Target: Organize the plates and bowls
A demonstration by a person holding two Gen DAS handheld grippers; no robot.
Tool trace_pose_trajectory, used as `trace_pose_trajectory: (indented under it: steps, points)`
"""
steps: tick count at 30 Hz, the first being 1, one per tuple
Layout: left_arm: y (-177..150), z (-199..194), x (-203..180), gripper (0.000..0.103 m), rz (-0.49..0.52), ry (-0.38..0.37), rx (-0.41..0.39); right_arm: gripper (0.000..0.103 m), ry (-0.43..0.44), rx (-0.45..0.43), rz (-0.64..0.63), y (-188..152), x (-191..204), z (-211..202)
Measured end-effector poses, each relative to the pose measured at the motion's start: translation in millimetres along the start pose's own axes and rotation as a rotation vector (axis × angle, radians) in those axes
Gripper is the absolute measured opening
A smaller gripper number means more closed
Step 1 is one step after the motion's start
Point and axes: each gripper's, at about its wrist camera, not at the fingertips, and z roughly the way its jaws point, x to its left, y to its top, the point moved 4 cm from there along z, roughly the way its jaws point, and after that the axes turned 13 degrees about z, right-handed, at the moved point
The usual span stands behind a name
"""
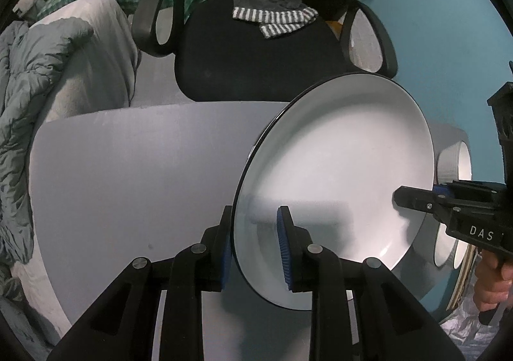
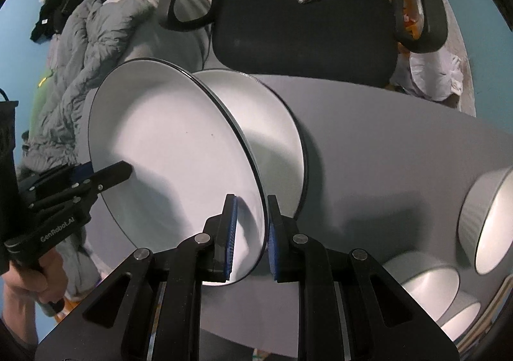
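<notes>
A big grey table (image 2: 400, 149) fills the middle of both views. Behind it stands a black office chair (image 1: 256, 62) with a striped grey cloth (image 1: 275, 19) hanging over its back. A puffy grey blanket (image 2: 83, 72) lies off to the side.

Above the table, a large white plate (image 1: 336, 175) with a thin dark rim is held up in the air, tilted. Nothing lies on it. Both tools have it at the same time, one on each side.

The left gripper (image 1: 256, 248) is closed narrow on the plate's near edge, one blue pad on the white face and one behind the rim. The right gripper (image 2: 251, 236) grips the other edge the same way, its two fingers close together with the rim between them.

A second white plate (image 2: 275, 136) lies on the table just behind the held one, seen in the right wrist view. It looks bare too.

Near the table's right side are grey bowls with white insides. One bowl (image 2: 490, 220) shows its ribbed side. Another bowl (image 2: 429, 281) is close beside it, nearer the camera. I cannot tell if the bowls touch each other. I see nothing inside them.
</notes>
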Motion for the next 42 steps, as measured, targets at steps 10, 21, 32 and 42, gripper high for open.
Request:
trace_pose_trajectory:
  steps: [10,21,32,42]
  points:
    - [12.3,12.2,7.4,0.026,-0.016,0.02,0.037,0.018,-0.005,0.034,0.025,16.1,-1.6,11.9]
    - [18.2,14.1,-1.6,0.031,0.019,0.038,0.038,0.028,-0.07,0.049,0.074,27.3,-6.5,16.3]
    - [22.1,4.9,-1.4,0.037,0.042,0.081,0.025,0.055,-0.049,0.097,0.131,30.7,-1.5,9.3]
    - [19.7,-14.1,-9.1,0.037,0.021,0.064,-0.014,0.064,-0.117,0.031,0.089,33.9,10.7,-11.1]
